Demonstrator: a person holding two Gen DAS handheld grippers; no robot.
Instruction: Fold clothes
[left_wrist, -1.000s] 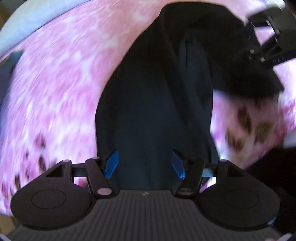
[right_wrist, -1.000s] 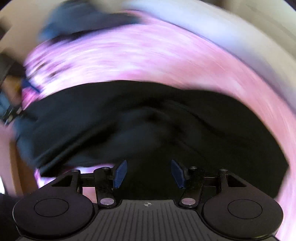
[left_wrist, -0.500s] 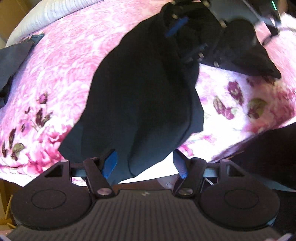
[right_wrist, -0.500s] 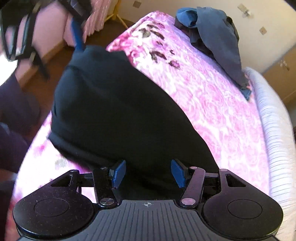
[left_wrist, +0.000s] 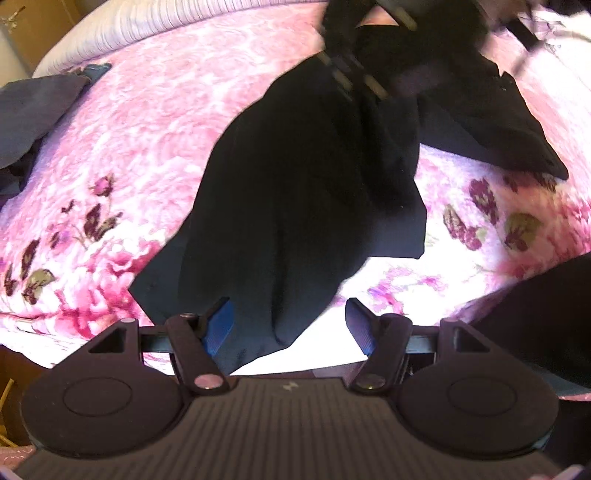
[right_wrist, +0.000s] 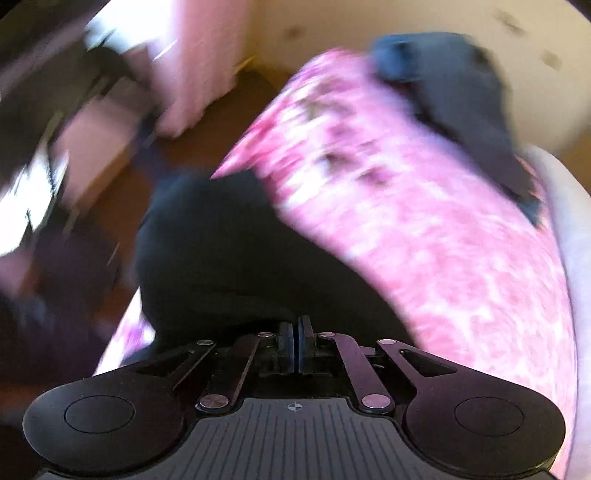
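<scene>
We see a dark, nearly black garment (left_wrist: 303, 192) lying on a bed covered with a pink floral blanket (left_wrist: 155, 122), running from the far part of the bed down to its near edge, where the lower end drapes over the side. In the left wrist view the left gripper (left_wrist: 291, 321) stands with its jaws spread apart; the near end of the garment hangs between its blue pads (left_wrist: 221, 325), closer to the left one, and nothing is pinched. At the far end of the cloth the right gripper (left_wrist: 365, 74) shows as blurred dark linkages against the fabric, where the garment bunches up. Another dark flap of cloth spreads to the right of it on the blanket.

In the right wrist view the right gripper (right_wrist: 297, 343) has its jaws clenched together, with the garment (right_wrist: 221, 258) directly ahead of the fingertips; the frame is blurred, so we cannot tell whether cloth is caught between them. A pile of grey-blue clothes (right_wrist: 461, 92) sits at the far end of the bed, also visible at the left edge of the left wrist view (left_wrist: 33, 110). A white striped pillow (left_wrist: 177, 33) lies along the far side.
</scene>
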